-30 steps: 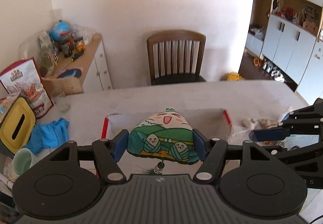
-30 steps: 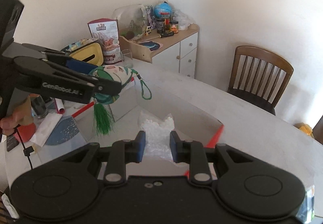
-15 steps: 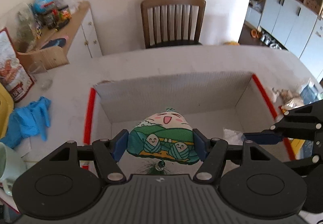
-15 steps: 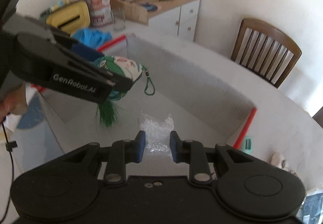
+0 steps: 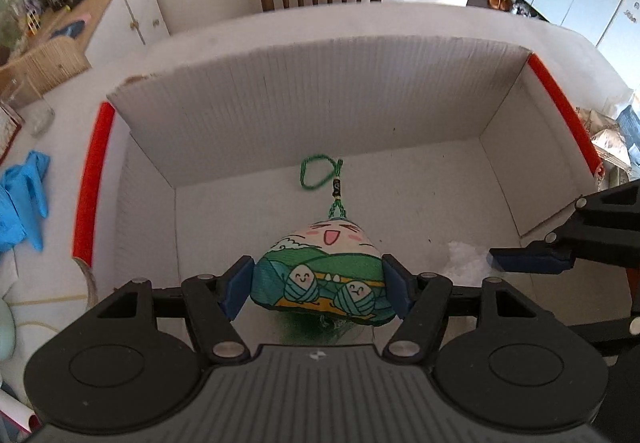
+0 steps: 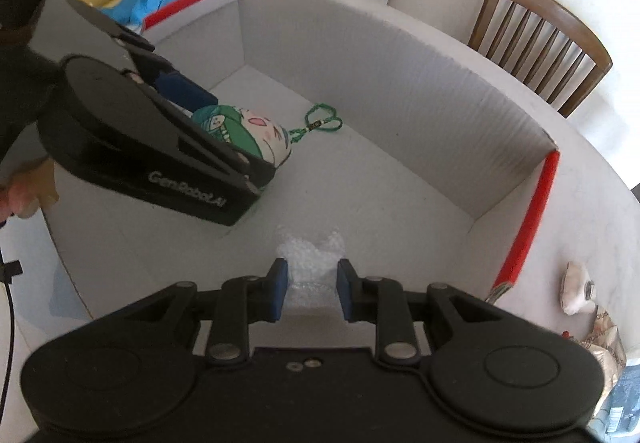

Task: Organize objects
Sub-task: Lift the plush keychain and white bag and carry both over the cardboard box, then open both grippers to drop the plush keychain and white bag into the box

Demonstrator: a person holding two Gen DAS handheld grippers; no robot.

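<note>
The box (image 5: 280, 103) on the table was white corrugated cardboard, open-topped, with ribbed walls and red-edged end flaps; inside it, the left gripper (image 5: 318, 285) pinched a soft, rounded-triangular plush charm (image 5: 320, 271) printed with smiling dumplings, its blue pads pressed to both sides; the charm sat low over the floor of the box, its braided green cord loop (image 5: 316, 173) lying flat there; beside it the right gripper (image 6: 310, 289), jaws narrow, squeezed a crinkled clear plastic bag (image 6: 310, 255) that rested on the box floor.
</note>
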